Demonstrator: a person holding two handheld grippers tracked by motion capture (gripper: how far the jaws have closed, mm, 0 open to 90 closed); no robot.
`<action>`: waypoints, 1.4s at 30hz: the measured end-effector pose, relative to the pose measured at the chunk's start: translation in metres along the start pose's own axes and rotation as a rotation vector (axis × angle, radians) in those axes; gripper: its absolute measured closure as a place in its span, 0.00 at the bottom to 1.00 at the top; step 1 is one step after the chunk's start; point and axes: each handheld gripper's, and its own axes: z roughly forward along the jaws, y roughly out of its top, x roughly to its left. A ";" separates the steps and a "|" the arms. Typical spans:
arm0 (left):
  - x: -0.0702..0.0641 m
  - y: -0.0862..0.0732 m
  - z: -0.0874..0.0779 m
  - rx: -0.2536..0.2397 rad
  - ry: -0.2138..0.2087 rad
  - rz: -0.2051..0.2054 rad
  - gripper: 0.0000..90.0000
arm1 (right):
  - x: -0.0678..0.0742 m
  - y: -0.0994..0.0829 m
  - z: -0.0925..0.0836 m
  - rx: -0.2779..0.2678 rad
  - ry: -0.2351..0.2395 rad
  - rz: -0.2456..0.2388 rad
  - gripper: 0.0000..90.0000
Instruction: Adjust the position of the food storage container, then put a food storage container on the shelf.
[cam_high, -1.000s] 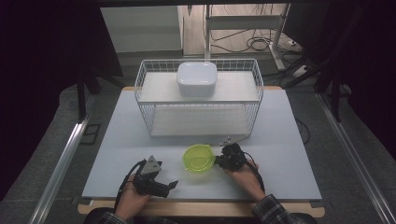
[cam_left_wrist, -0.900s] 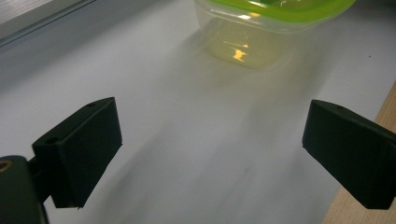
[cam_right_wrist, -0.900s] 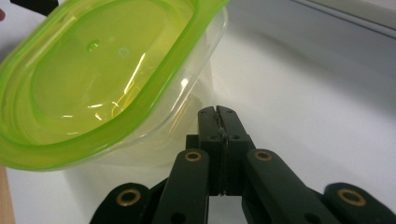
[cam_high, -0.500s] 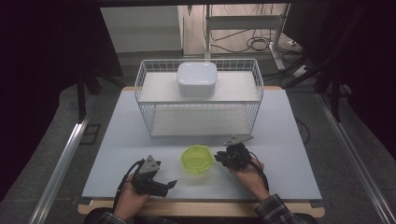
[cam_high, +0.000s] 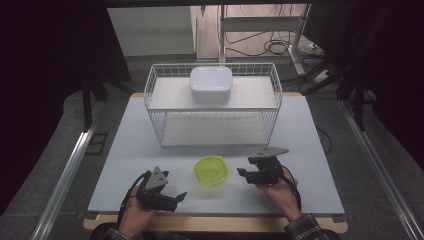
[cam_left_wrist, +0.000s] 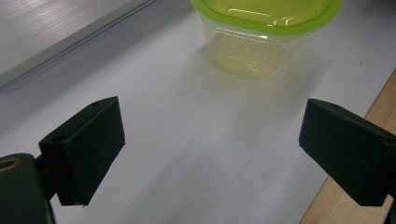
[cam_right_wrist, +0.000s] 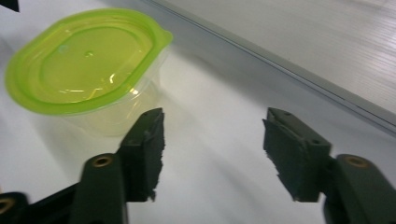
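Observation:
A clear tub with a lime-green lid (cam_high: 211, 170) stands on the white table near its front edge, between my two grippers. My left gripper (cam_high: 176, 198) rests low at the front left, open, jaws spread wide and empty; the tub (cam_left_wrist: 261, 32) lies ahead of them, some way off. My right gripper (cam_high: 244, 174) sits just right of the tub, open and empty. In the right gripper view the tub (cam_right_wrist: 88, 70) is ahead and left of the jaws, apart from them.
A white wire basket rack (cam_high: 215, 107) stands across the middle of the table, with a white lidded box (cam_high: 210, 84) on its top shelf. The wooden front table edge (cam_left_wrist: 355, 172) runs close by the left gripper.
My right gripper has drawn back to the right, away from the tub, which stays put. The left gripper has shifted slightly and stays open.

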 end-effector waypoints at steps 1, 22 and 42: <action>0.000 -0.001 -0.001 -0.003 0.003 -0.003 0.07 | 0.000 0.000 -0.001 -0.001 0.002 -0.003 0.39; 0.004 -0.011 -0.004 -0.013 0.021 -0.017 0.06 | 0.003 -0.013 -0.002 -0.013 0.036 -0.005 0.09; 0.005 -0.012 0.000 -0.001 0.006 -0.024 0.06 | 0.009 0.002 0.006 -0.013 0.098 0.056 0.06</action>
